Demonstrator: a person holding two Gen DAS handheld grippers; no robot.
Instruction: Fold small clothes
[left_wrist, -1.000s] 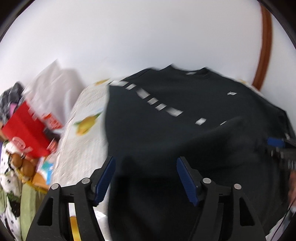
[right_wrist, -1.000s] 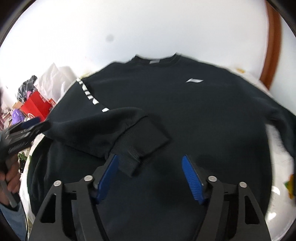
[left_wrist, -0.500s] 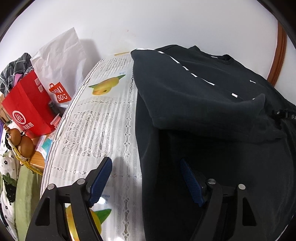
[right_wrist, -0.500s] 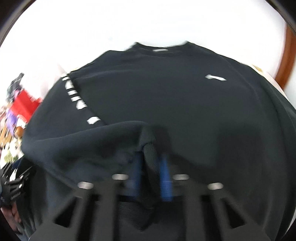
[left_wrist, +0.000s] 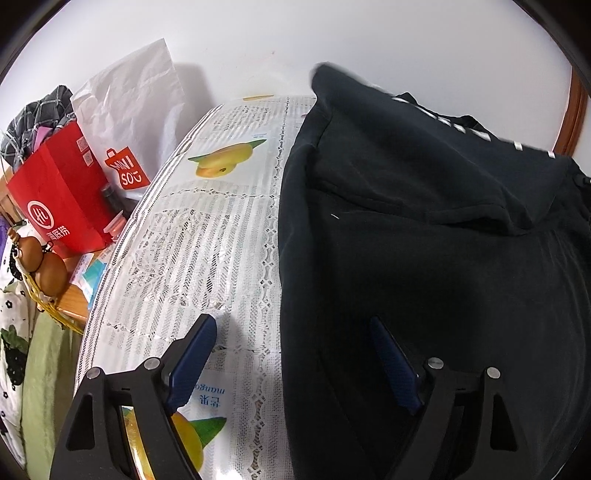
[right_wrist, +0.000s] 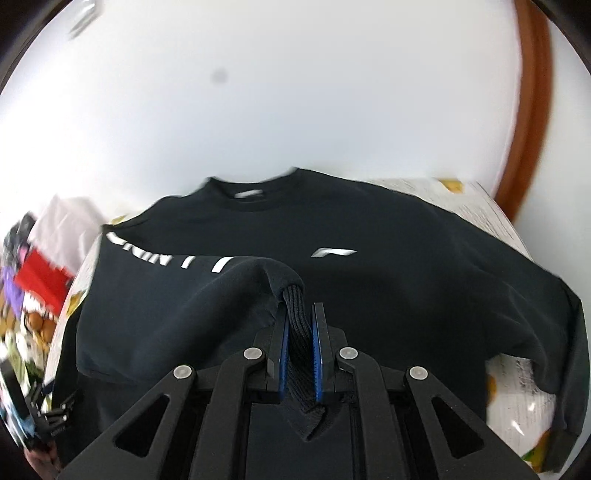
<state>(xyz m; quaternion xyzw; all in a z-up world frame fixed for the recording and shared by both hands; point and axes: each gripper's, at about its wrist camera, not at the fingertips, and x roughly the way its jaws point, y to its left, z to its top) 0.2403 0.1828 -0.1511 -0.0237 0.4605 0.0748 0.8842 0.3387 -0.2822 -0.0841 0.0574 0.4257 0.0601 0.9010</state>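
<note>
A black sweatshirt (right_wrist: 369, 288) with white sleeve lettering and a small chest logo lies face up on the table; it also shows in the left wrist view (left_wrist: 424, 229). Its left sleeve (right_wrist: 177, 302) is folded across the chest. My right gripper (right_wrist: 300, 317) is shut on the sleeve's ribbed cuff (right_wrist: 297, 332) and holds it lifted above the body. My left gripper (left_wrist: 291, 354) is open and empty, low over the sweatshirt's left side edge, one finger over the tablecloth, the other over the fabric.
A white lace tablecloth (left_wrist: 207, 236) with mango prints covers the table. Left of the table stand a red paper bag (left_wrist: 55, 199), a white Miniso bag (left_wrist: 129, 110) and a wire basket (left_wrist: 48, 295) with brown gourds. A white wall stands behind, with a brown wooden frame (right_wrist: 532, 110) at right.
My right gripper closed on the sleeve cuff and lifted it. My left gripper let go of the sleeve, opened and drew back to the sweatshirt's left edge.
</note>
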